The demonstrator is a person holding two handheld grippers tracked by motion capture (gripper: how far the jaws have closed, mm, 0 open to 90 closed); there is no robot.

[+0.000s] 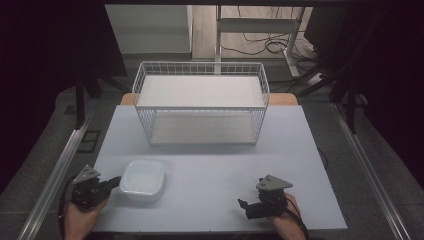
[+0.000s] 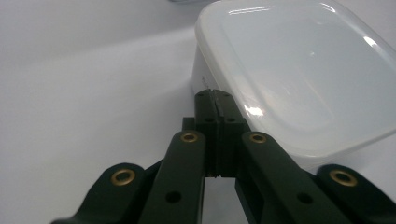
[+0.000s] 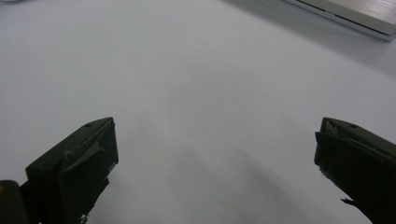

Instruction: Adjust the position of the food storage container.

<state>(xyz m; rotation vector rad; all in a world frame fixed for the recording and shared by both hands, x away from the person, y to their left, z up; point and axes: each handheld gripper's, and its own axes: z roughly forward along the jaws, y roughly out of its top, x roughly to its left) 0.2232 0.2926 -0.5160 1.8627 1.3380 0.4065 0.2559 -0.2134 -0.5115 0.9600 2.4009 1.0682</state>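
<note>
A white, lidded plastic container [image 1: 143, 179] sits on the table at the front left. My left gripper [image 1: 114, 183] lies just to its left, jaws shut. In the left gripper view its tips [image 2: 215, 95] rest against the container [image 2: 299, 79] at the side wall, just under the lid's rim, with nothing visibly between them. My right gripper [image 1: 246, 206] rests near the front right of the table, pointing left. Its jaws stand wide open [image 3: 215, 158] over bare table, holding nothing.
A white wire basket [image 1: 200, 65] with an upper and a lower white board stands at the back centre of the pale table [image 1: 215, 165]. The lower board's edge [image 3: 355, 14] is in the right gripper view. Metal rails run along both table sides.
</note>
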